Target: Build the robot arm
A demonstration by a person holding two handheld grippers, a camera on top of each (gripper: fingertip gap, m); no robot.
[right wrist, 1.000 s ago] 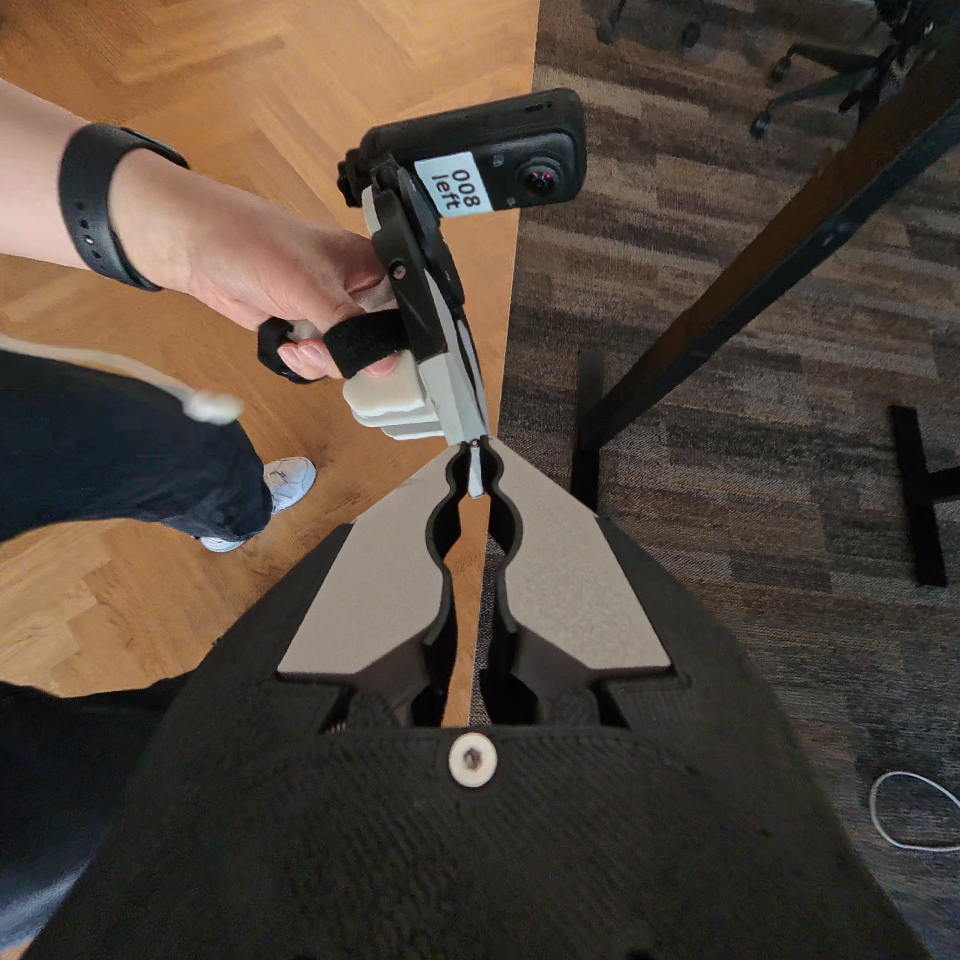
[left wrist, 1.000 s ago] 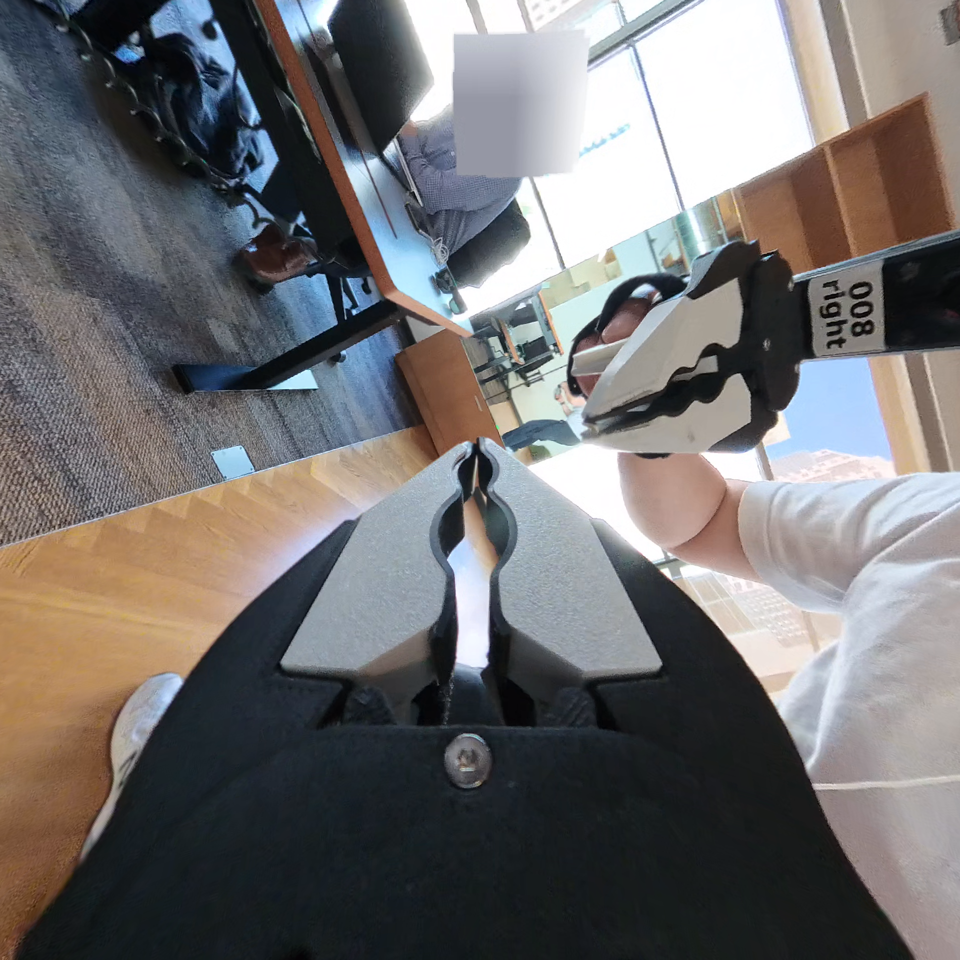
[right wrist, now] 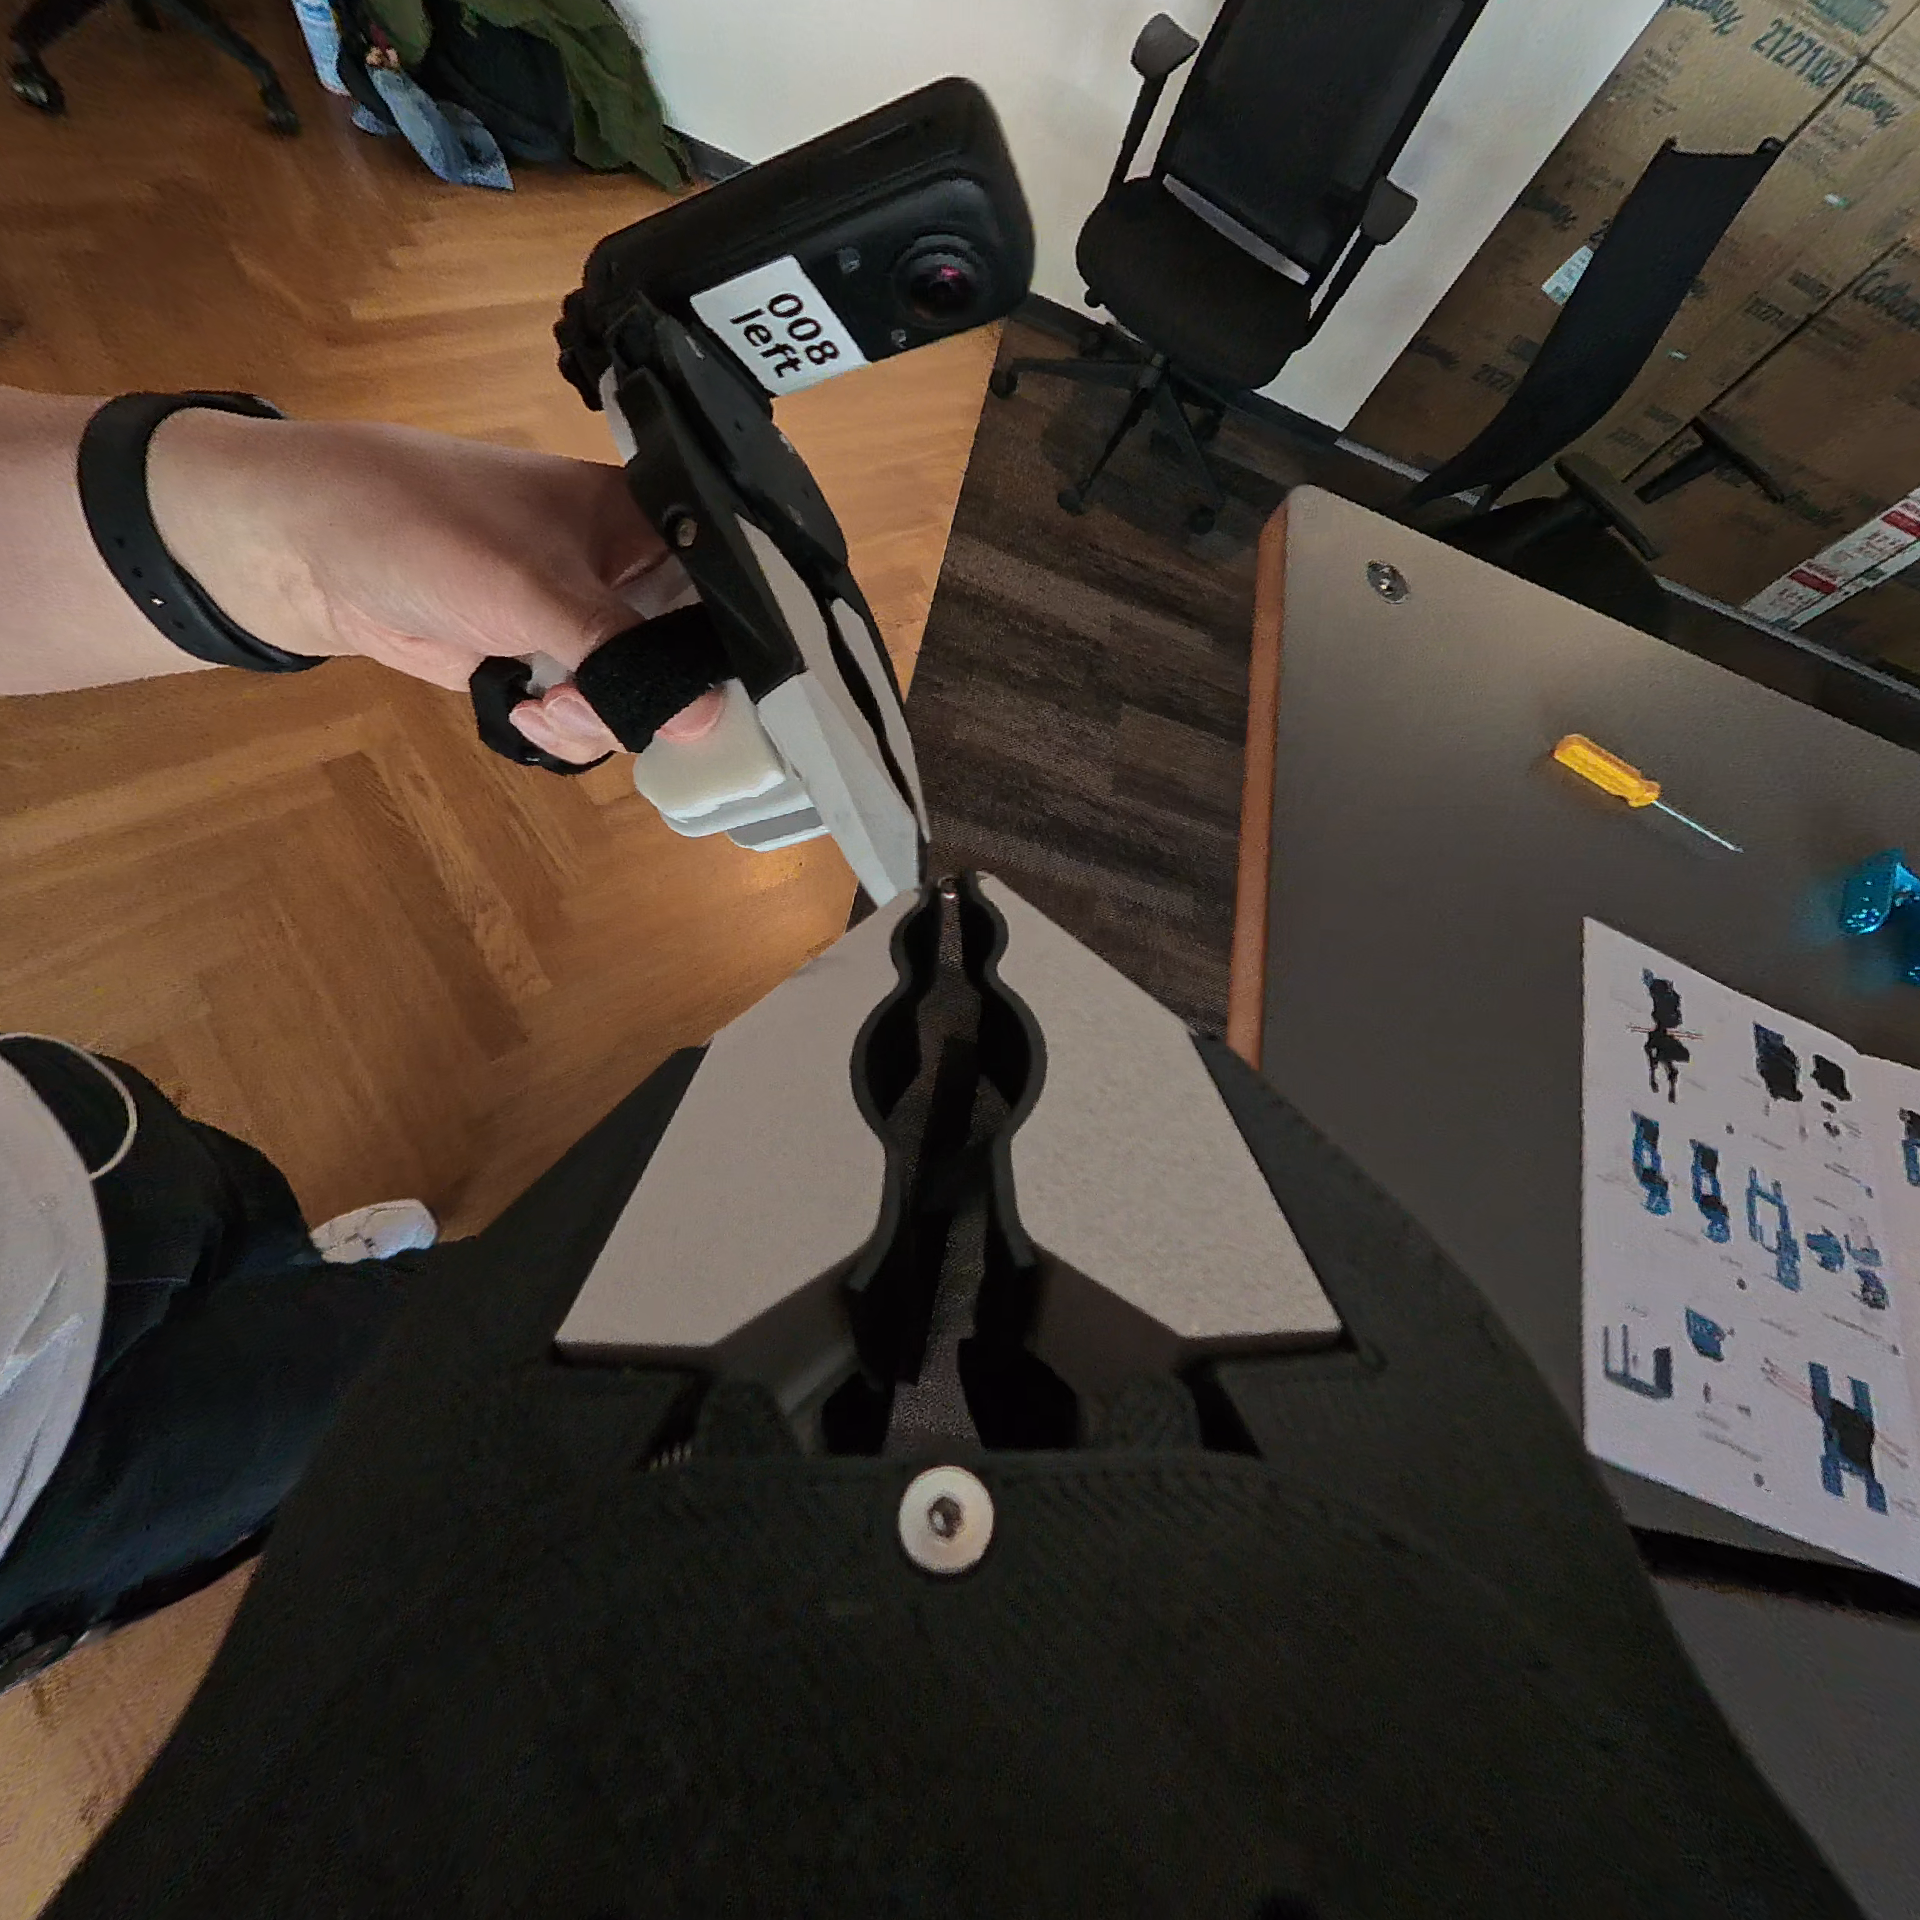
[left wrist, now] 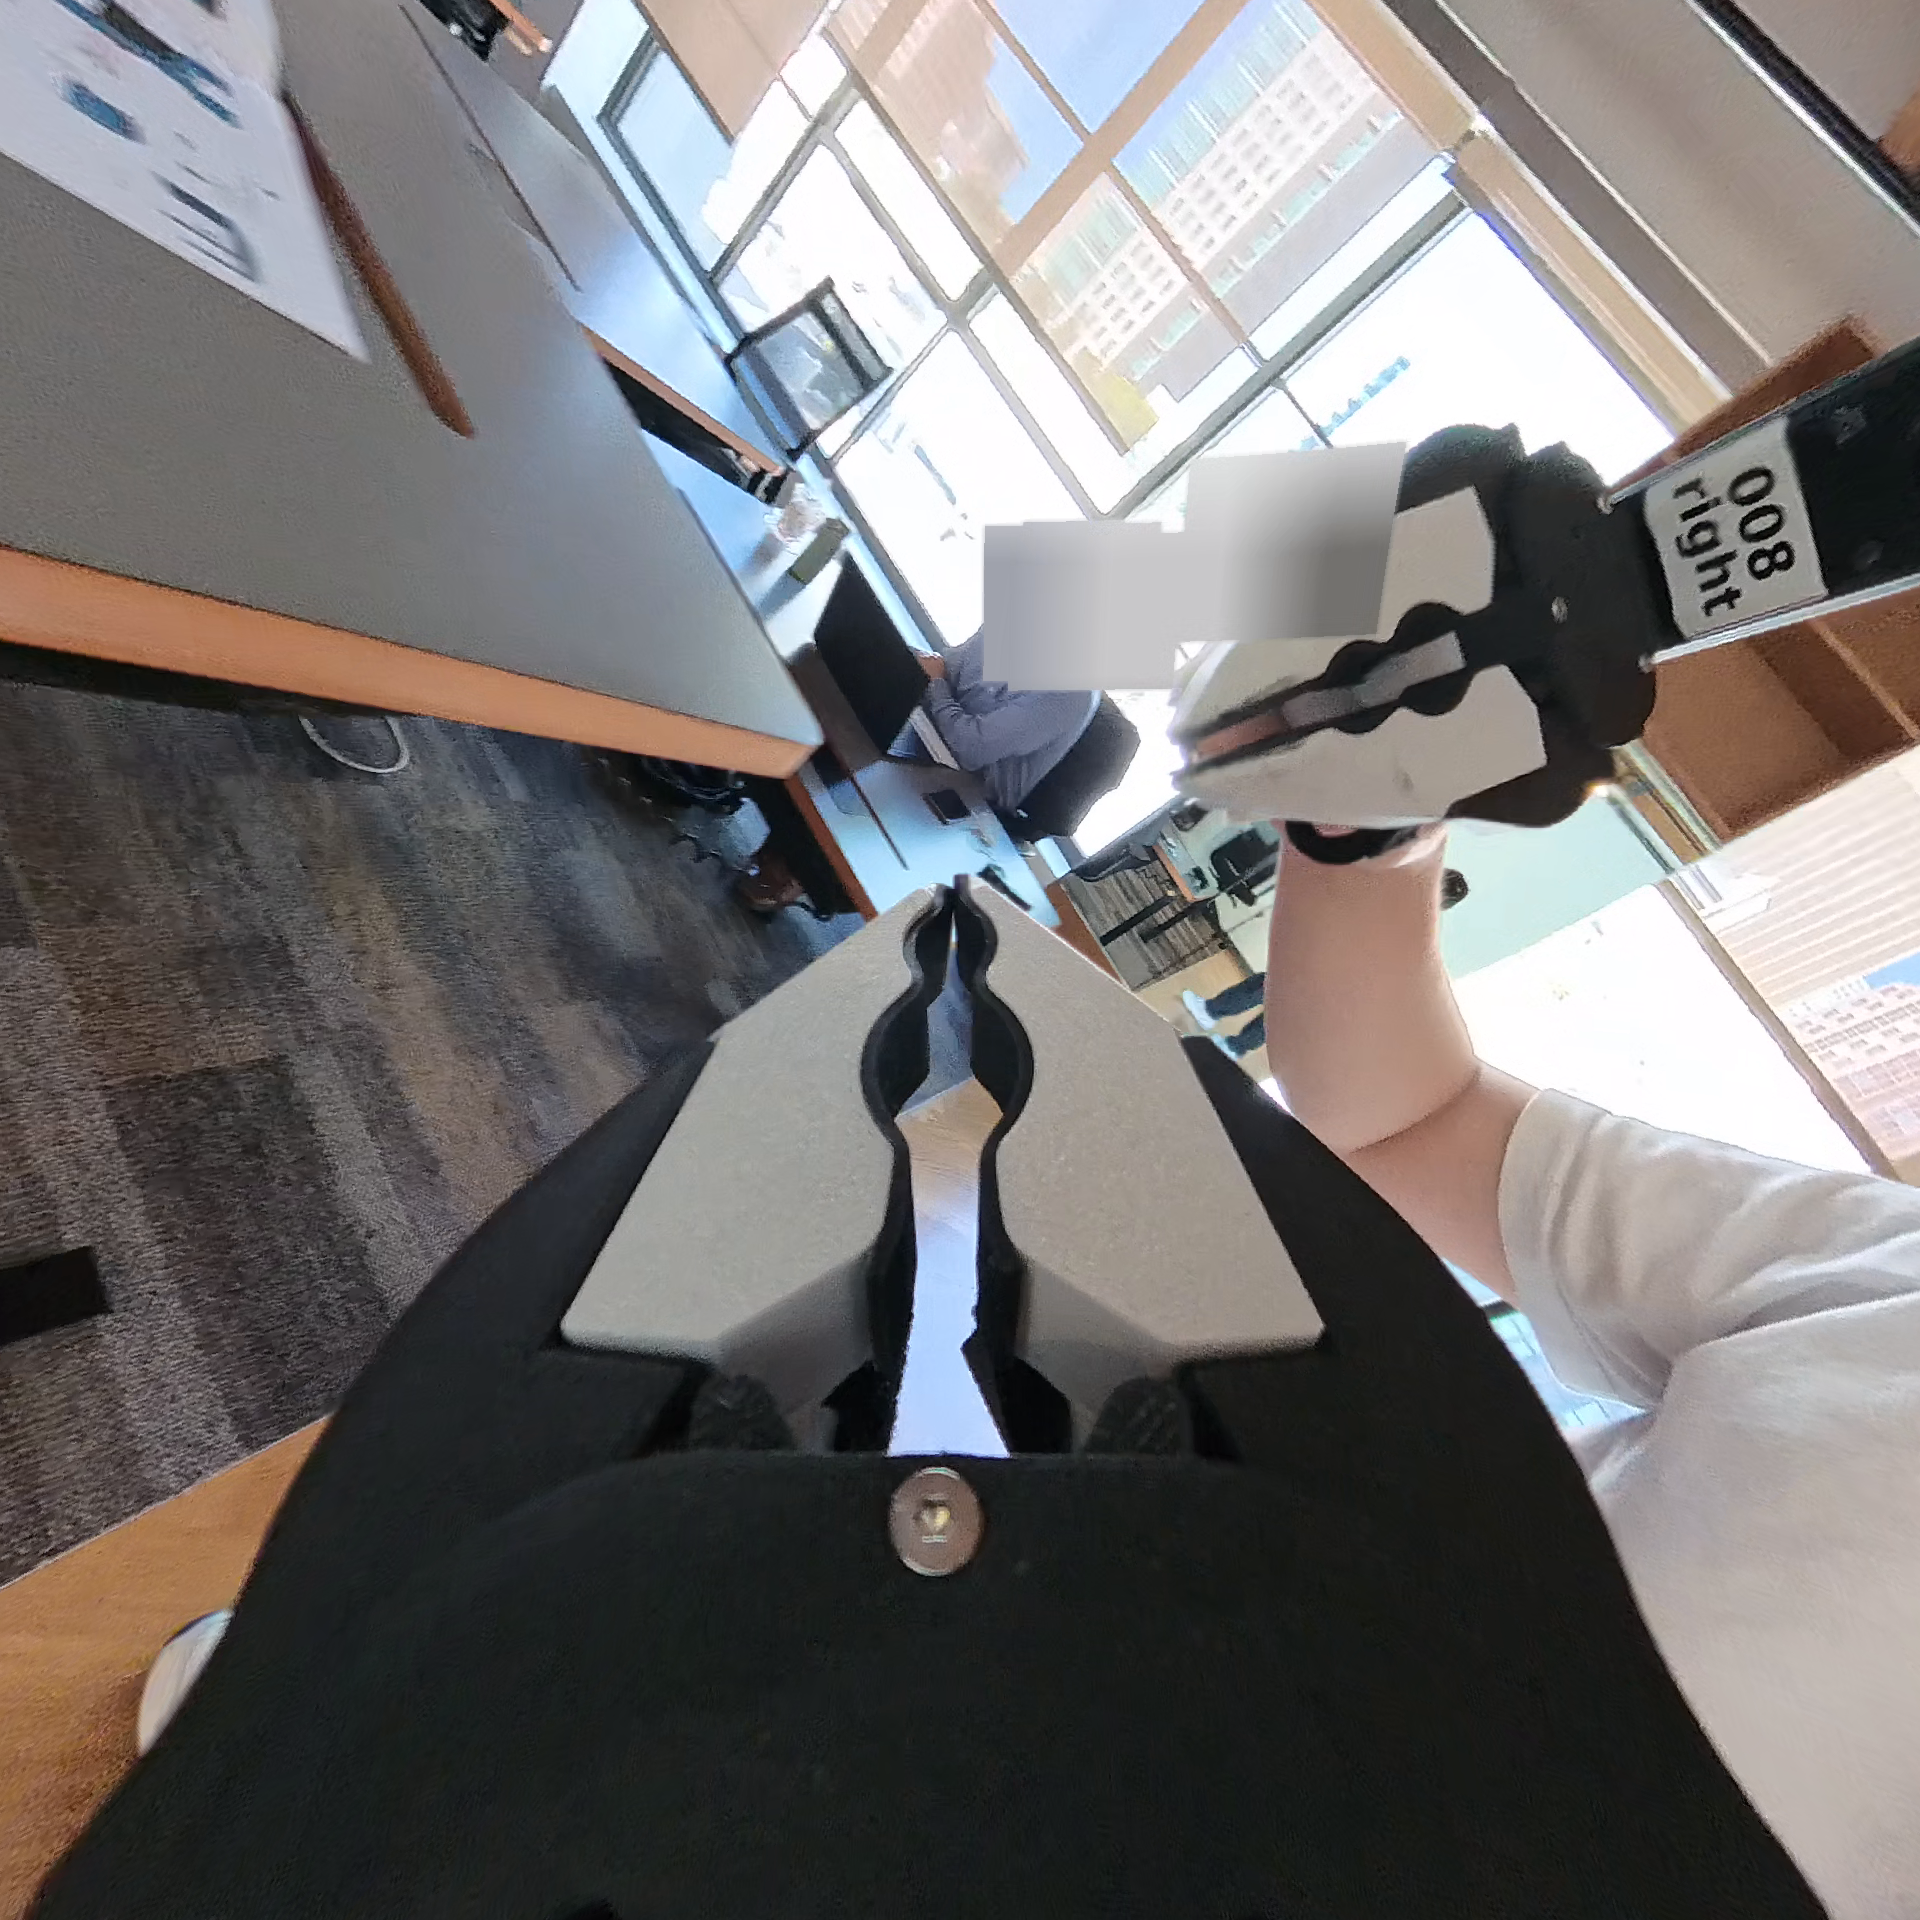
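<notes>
Two grippers were held in mid-air, tips nearly meeting | left gripper (left wrist: 957, 896) clenched, empty | right gripper (right wrist: 957, 889) clenched, empty | grey table (right wrist: 1455, 935) beside them carried a yellow screwdriver (right wrist: 1621, 781).

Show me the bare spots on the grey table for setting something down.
On the grey table, the strip between its wooden edge and the printed sheet is bare. The far side is crowded: yellow screwdriver, blue part.

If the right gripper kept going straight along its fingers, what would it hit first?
Most likely the left gripper: its white fingertip sits right at the tips of the right gripper, which are shut. Depth is unclear, so it could just pass and reach the carpet.
</notes>
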